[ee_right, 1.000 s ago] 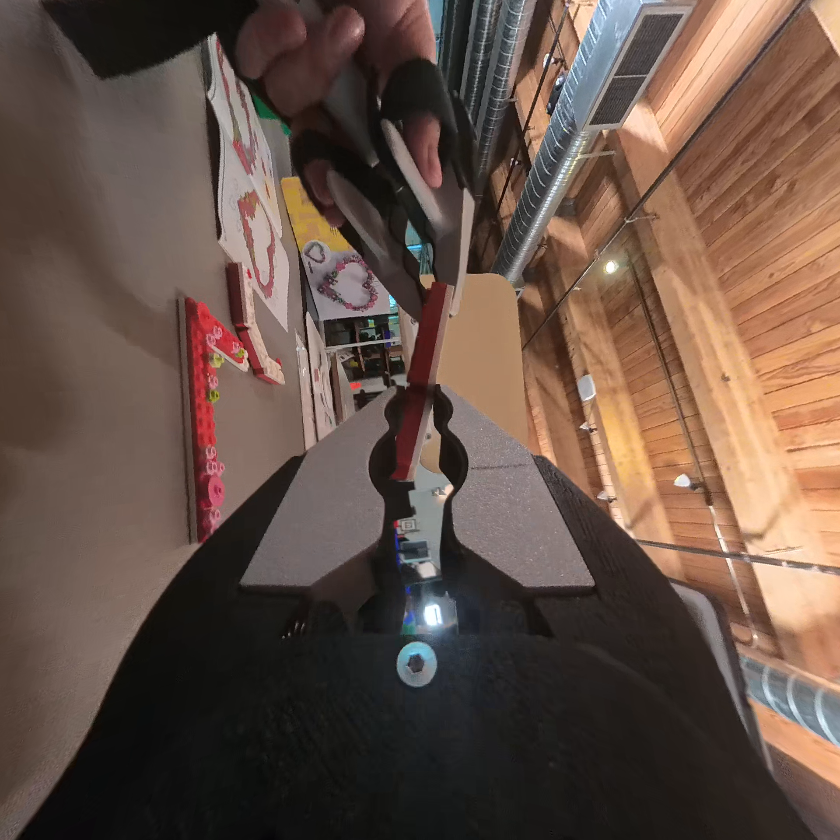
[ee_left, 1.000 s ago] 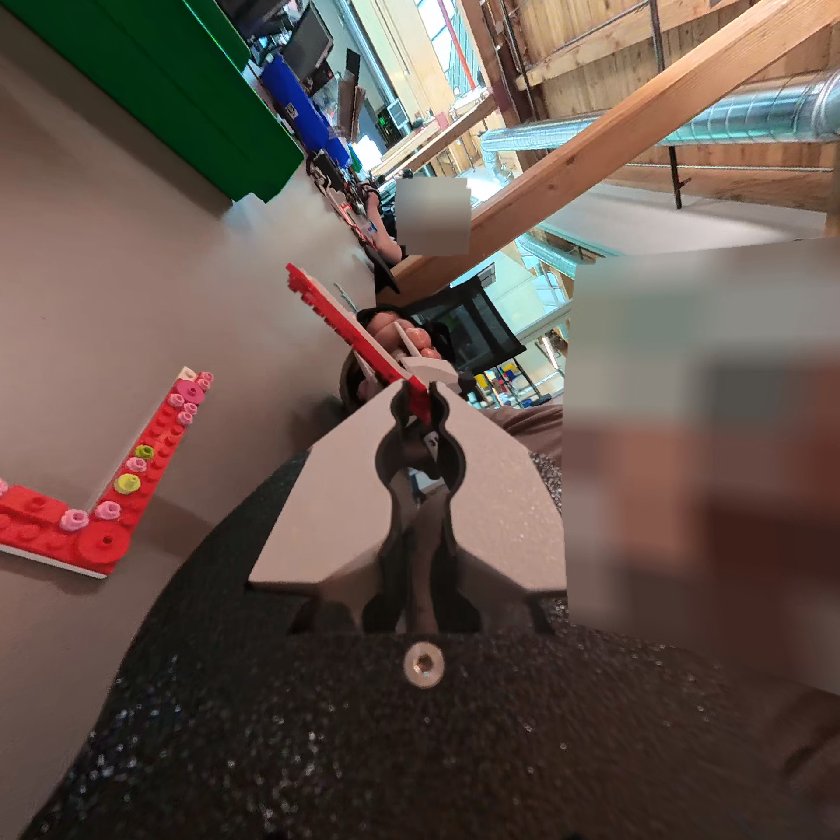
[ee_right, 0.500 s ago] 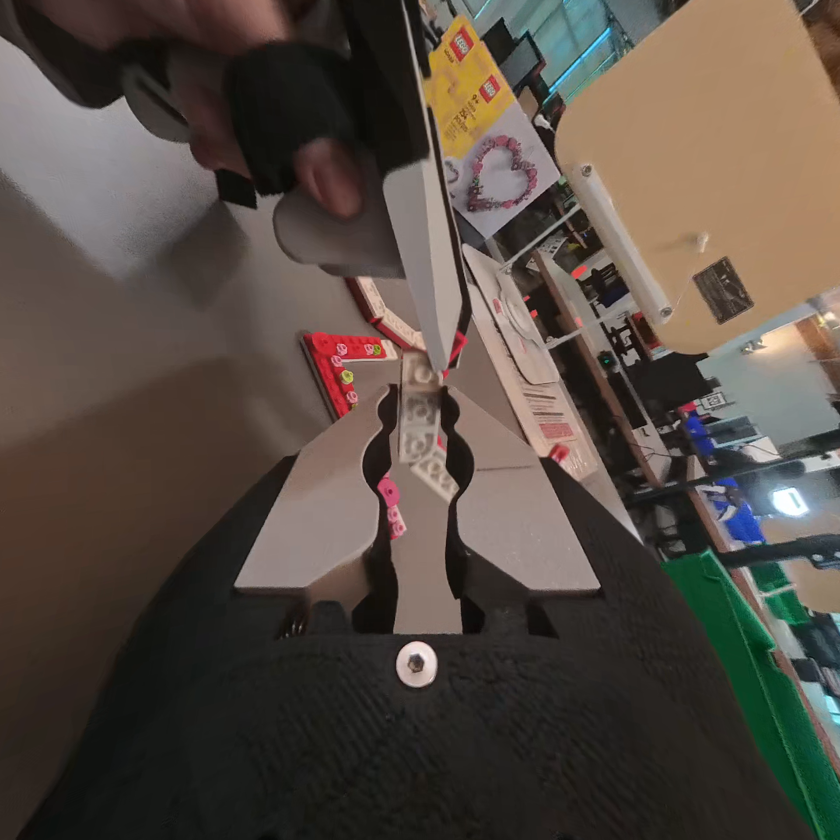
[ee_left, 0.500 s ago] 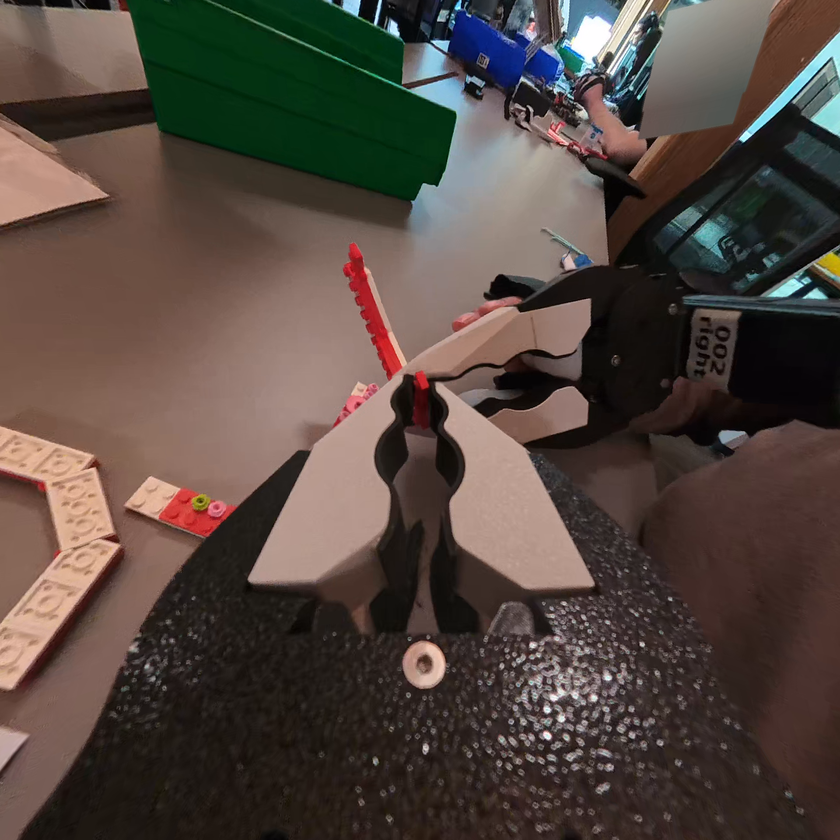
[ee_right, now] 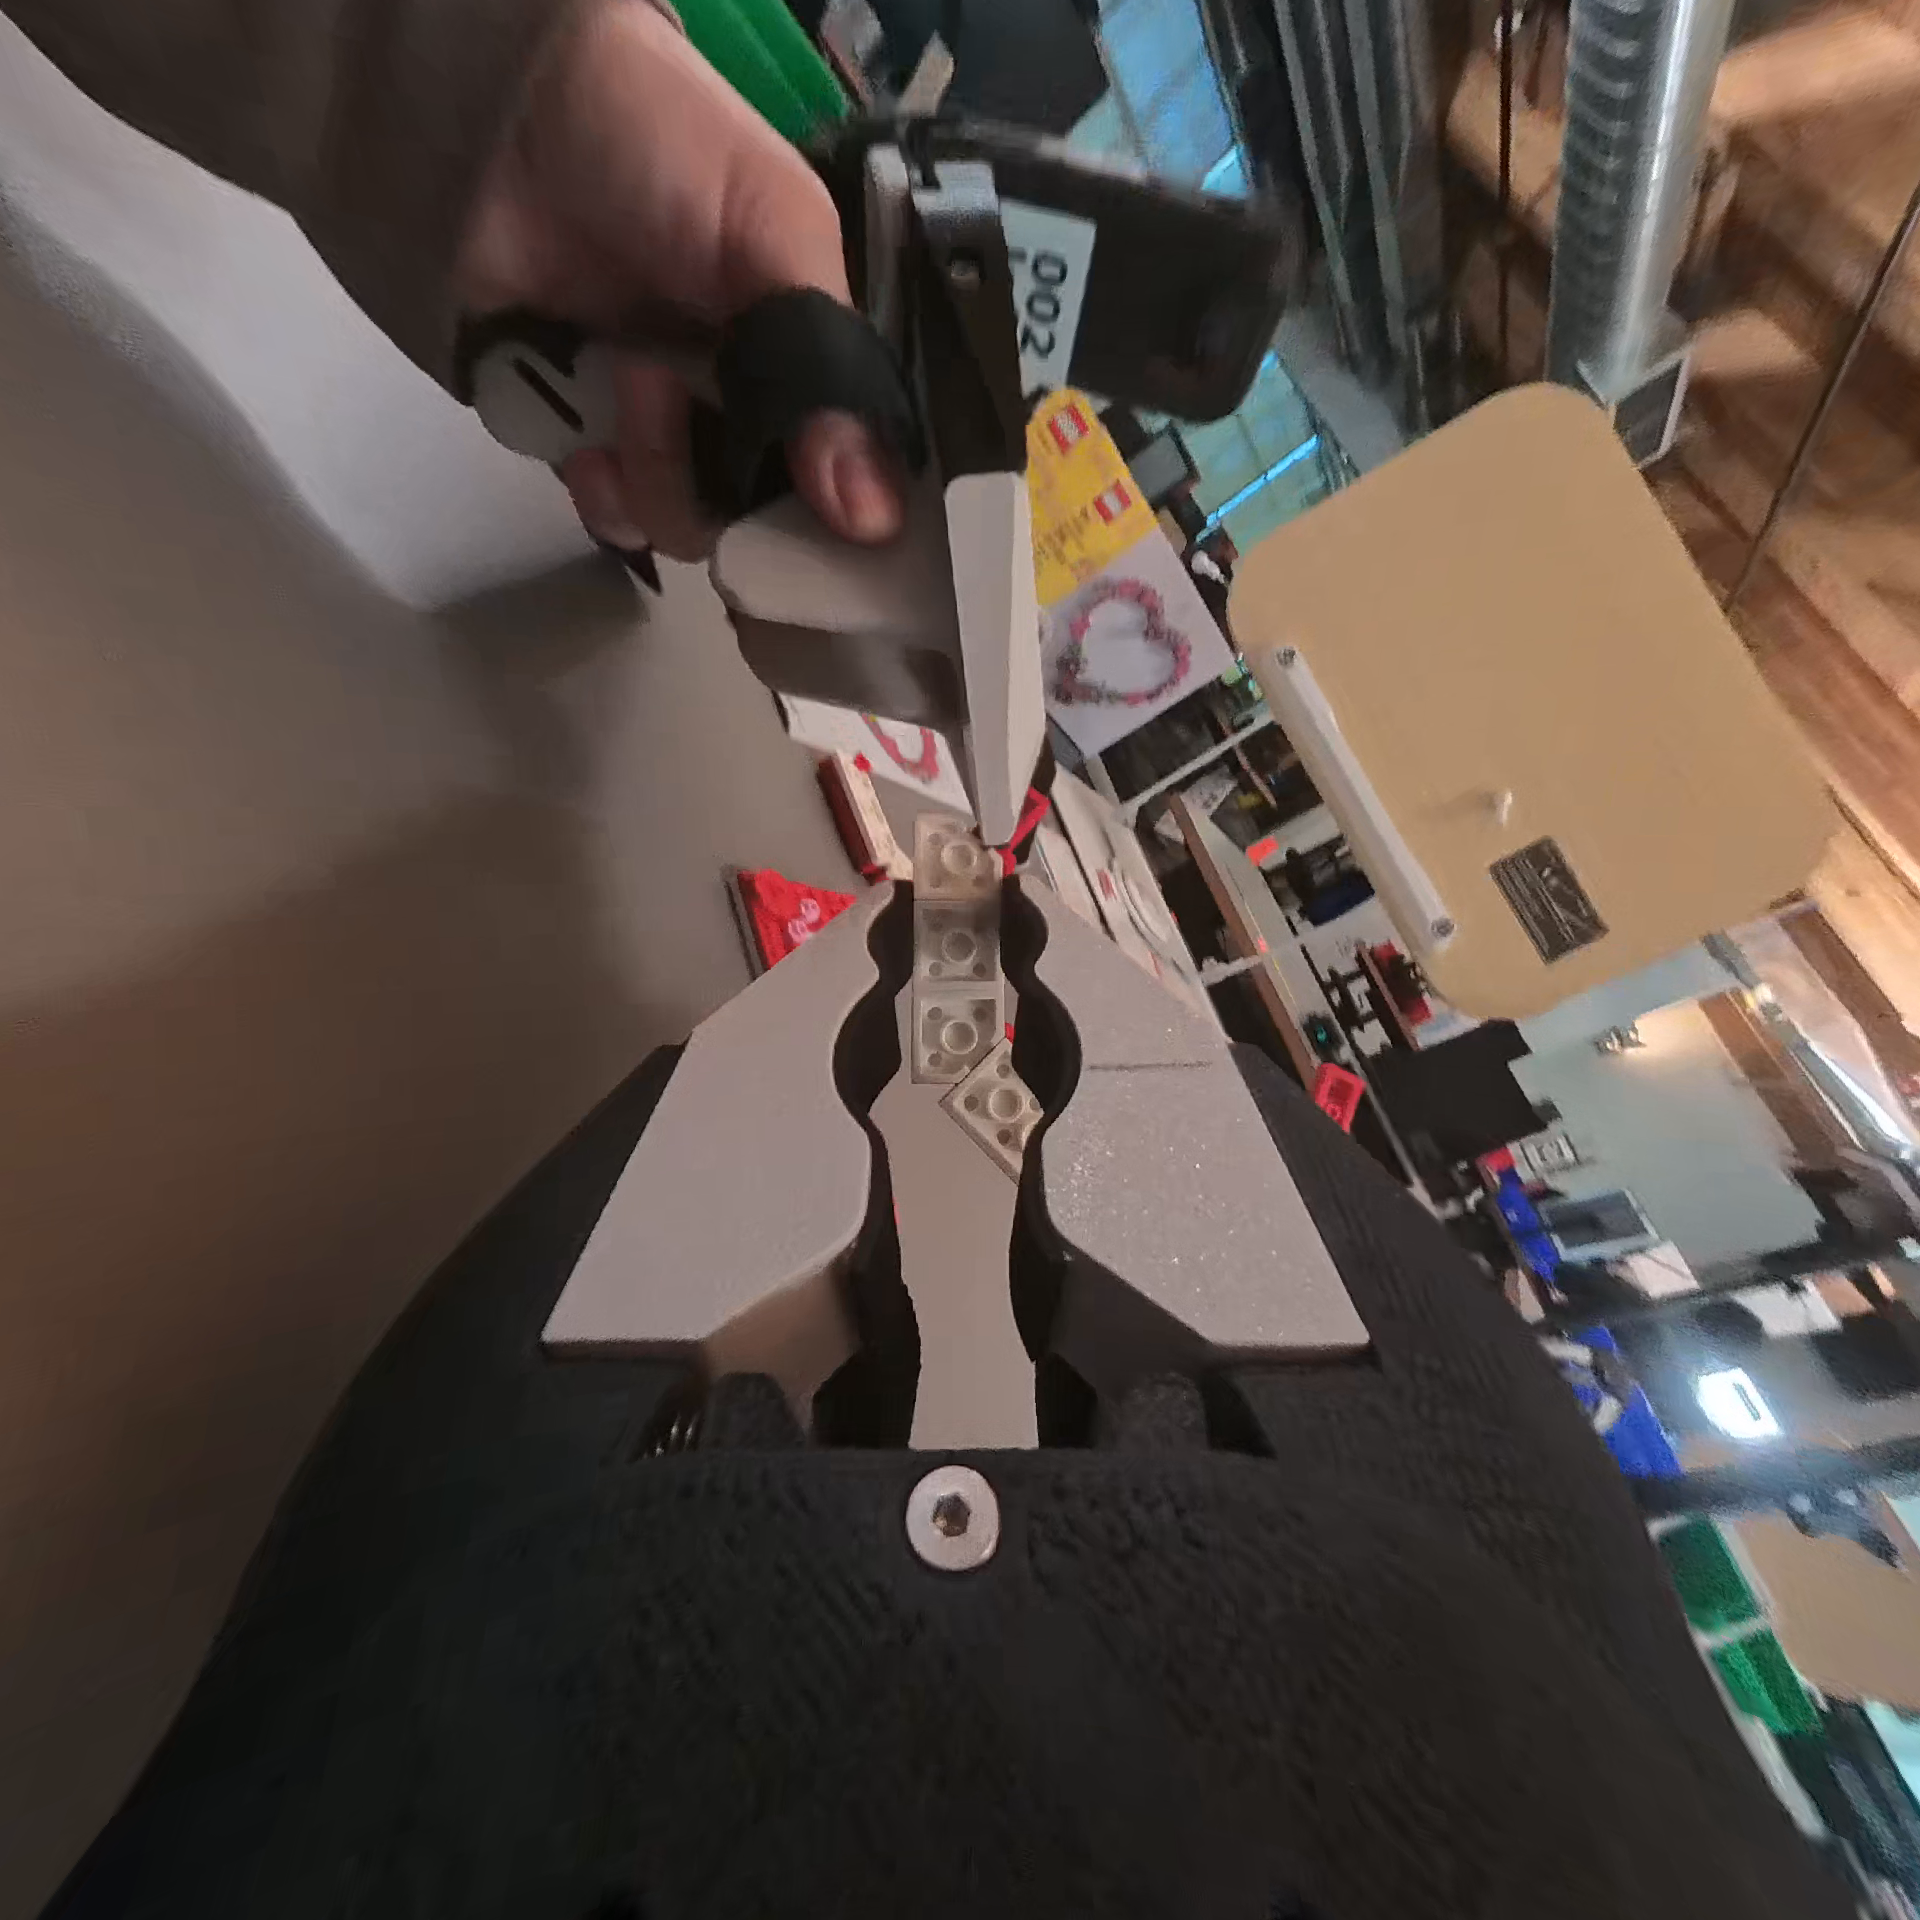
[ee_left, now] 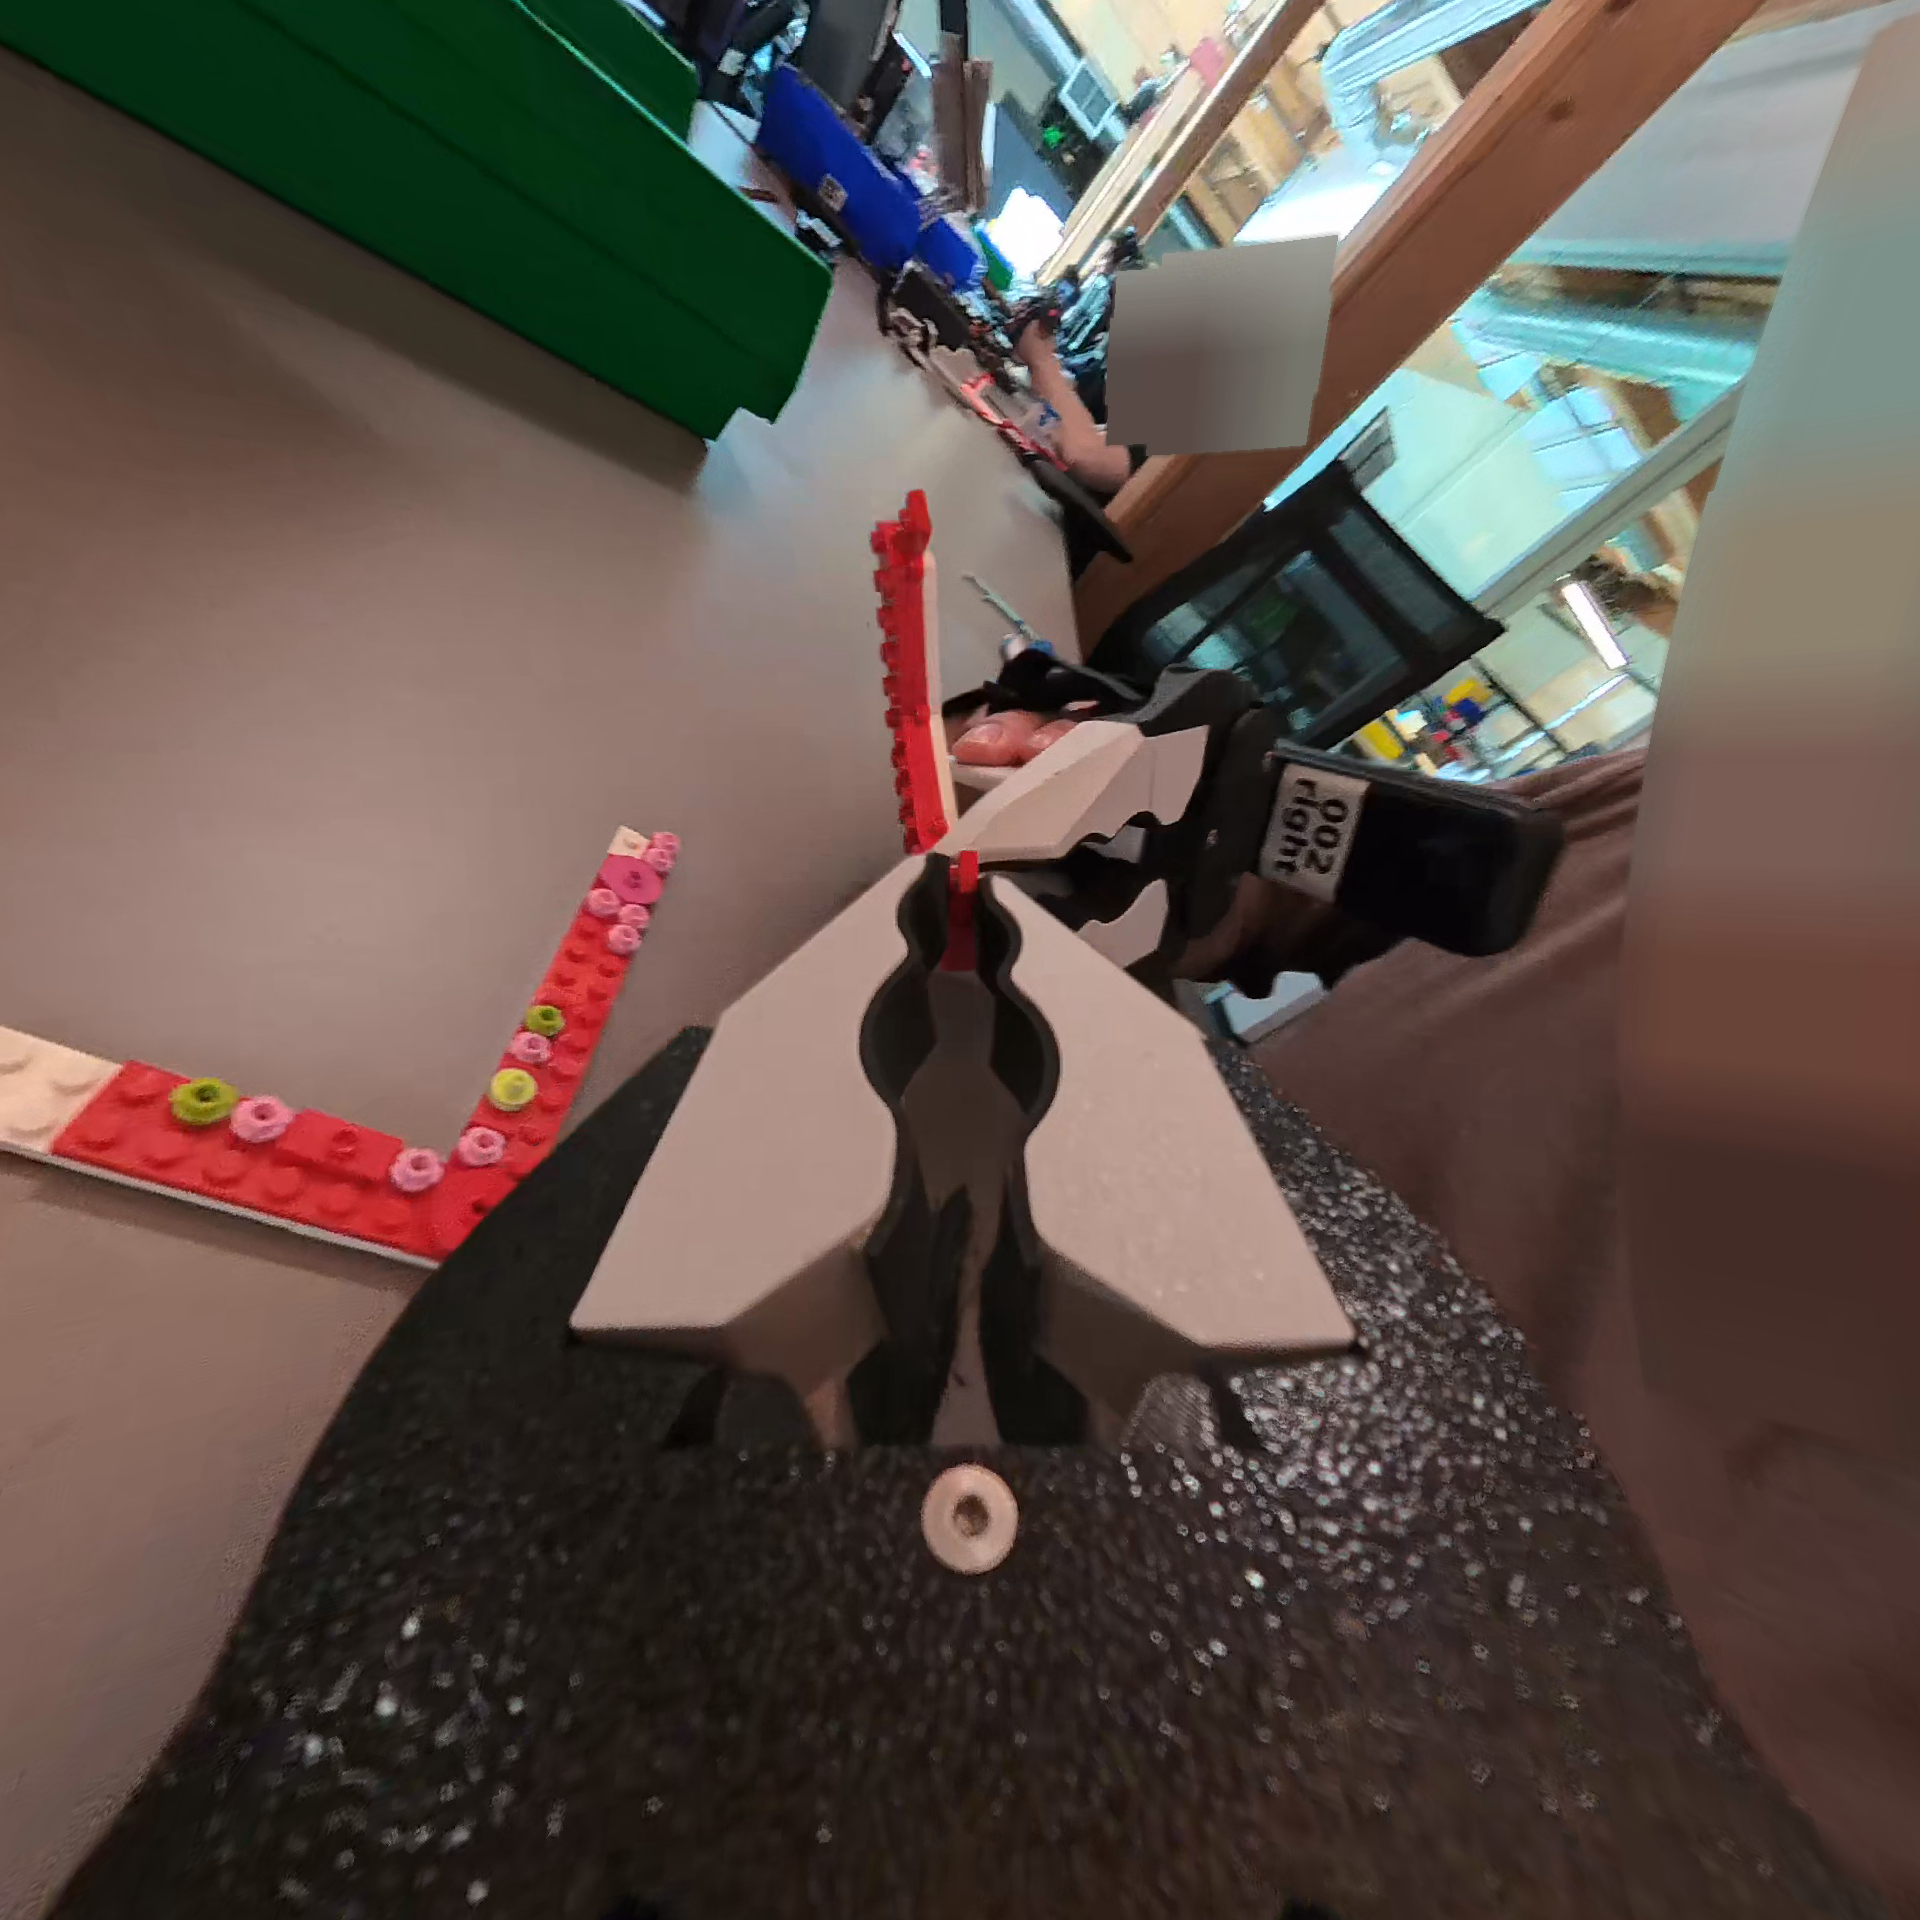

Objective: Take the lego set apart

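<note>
Both grippers work one lego strip (ee_left: 914, 675) held up off the grey table (ee_left: 364, 623). The left gripper (ee_left: 961, 868) is clenched on a thin red edge of it. The right gripper (ee_right: 951, 894) is clamped across the strip's pale plates, with the other tool's finger tip touching the top plate. To part the pieces cleanly, the person should probably keep both grips close to the seam and bend the strip like a hinge, not pull it straight. Otherwise a plate may snap loose and fly. An L-shaped red section (ee_left: 436, 1122) with pink and green studs lies on the table. Each gripper carries a white tag, and a yellow-cornered box (ee_right: 1101, 582) with a heart picture bears a red logo; none of this writing is repeated here.
</note>
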